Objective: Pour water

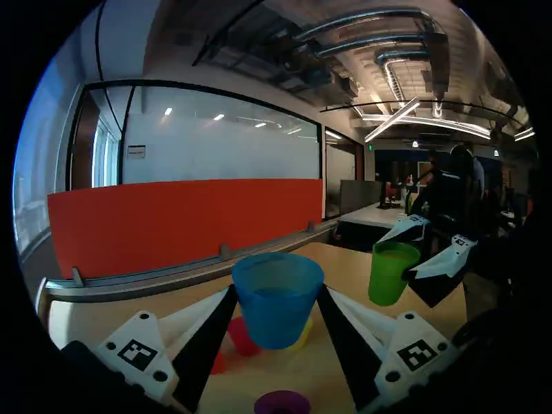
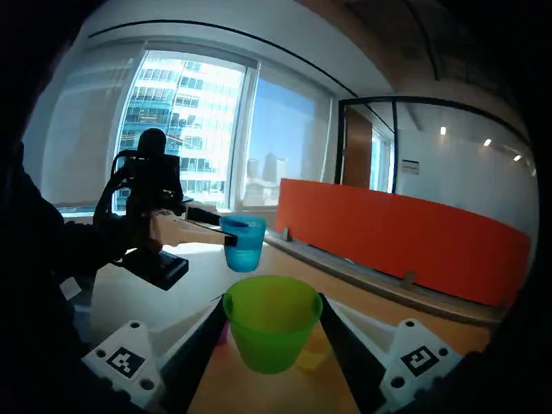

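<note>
In the left gripper view my left gripper (image 1: 277, 303) is shut on a translucent blue cup (image 1: 277, 298), held upright above the table with water showing in its lower part. Farther right the right gripper (image 1: 422, 257) holds a green cup (image 1: 391, 270). In the right gripper view my right gripper (image 2: 272, 321) is shut on that green cup (image 2: 272, 321), upright and lifted. Beyond it the left gripper (image 2: 231, 233) carries the blue cup (image 2: 243, 242), level with water in it. The two cups are apart.
A wooden table (image 1: 345, 259) lies under both grippers. On it sit small cups: red (image 1: 243, 336), yellow (image 1: 301, 337), purple (image 1: 281, 403). An orange partition (image 1: 179, 221) runs along the far edge. A person's sleeve (image 2: 48, 241) holds the left gripper.
</note>
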A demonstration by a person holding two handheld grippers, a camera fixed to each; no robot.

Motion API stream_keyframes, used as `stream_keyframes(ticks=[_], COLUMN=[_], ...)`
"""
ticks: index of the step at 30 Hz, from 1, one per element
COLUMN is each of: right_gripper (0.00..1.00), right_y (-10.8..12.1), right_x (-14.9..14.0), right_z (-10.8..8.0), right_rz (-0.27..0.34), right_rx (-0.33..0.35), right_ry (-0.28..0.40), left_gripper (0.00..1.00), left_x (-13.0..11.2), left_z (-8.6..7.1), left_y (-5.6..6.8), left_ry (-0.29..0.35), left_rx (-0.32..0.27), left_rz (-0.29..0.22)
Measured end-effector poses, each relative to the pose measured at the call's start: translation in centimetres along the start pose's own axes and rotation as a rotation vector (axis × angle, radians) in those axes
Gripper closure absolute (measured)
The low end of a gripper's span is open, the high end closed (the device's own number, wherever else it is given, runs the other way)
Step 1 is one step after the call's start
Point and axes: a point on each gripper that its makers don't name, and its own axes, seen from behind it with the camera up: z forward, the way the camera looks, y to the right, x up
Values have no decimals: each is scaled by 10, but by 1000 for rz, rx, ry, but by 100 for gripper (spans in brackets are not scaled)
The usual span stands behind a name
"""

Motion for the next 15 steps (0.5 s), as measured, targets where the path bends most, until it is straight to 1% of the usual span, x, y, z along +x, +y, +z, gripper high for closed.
stream_keyframes(ticks=[9,15], right_gripper=[6,6], right_y=[-3,-8], right_x=[-1,-1], right_z=[3,7], right_rz=[6,6], right_rx=[10,18], right_ry=[4,3], left_gripper=[16,16], left_x=[9,13], left_z=[-9,-13], left_y=[-4,-5], left_ry=[20,19], left_rx=[6,8], left_rz=[-19,-10])
